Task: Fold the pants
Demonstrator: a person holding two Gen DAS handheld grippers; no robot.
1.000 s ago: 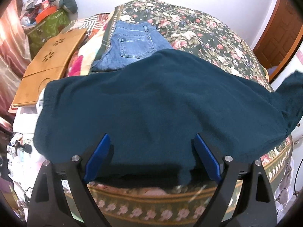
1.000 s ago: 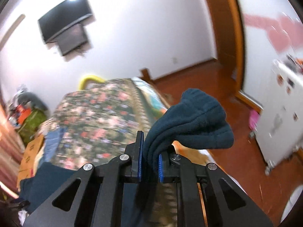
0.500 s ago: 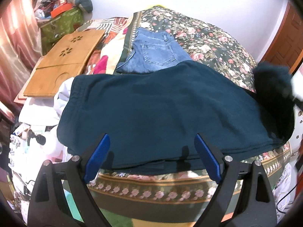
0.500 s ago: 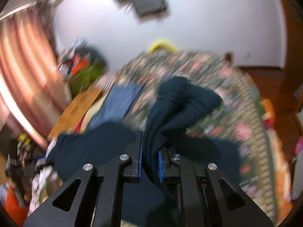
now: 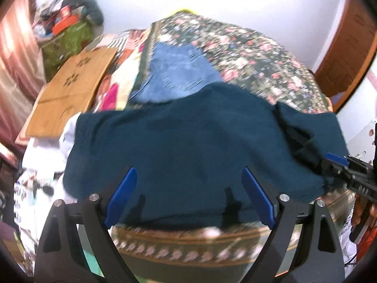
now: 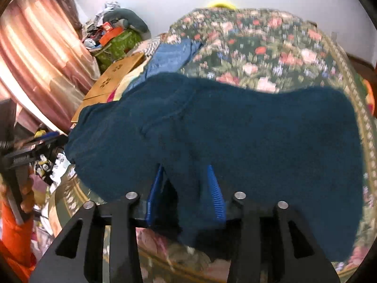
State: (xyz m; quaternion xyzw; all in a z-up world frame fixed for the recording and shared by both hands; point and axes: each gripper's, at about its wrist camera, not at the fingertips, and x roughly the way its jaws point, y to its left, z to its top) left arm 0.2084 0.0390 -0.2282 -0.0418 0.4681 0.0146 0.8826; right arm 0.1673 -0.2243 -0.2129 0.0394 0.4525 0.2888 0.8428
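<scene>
Dark teal pants (image 5: 188,141) lie across the near edge of the floral bed (image 5: 259,54), with one end folded back over the right part. My left gripper (image 5: 188,188) is open and empty just in front of the pants. My right gripper (image 6: 186,188) has its jaws partly apart with a bunch of the teal pants (image 6: 212,129) still between the blue pads. The right gripper also shows in the left wrist view (image 5: 339,165) at the pants' right end.
Folded blue jeans (image 5: 179,70) lie behind the teal pants on the bed. A wooden lap tray (image 5: 70,89) rests at the left. A green box with clutter (image 5: 66,35) stands at the far left. A wooden door (image 5: 348,47) is at the right.
My right gripper swung the lifted pants end from the right over onto the bed and its jaws have parted. The left gripper stayed open in front of the pants.
</scene>
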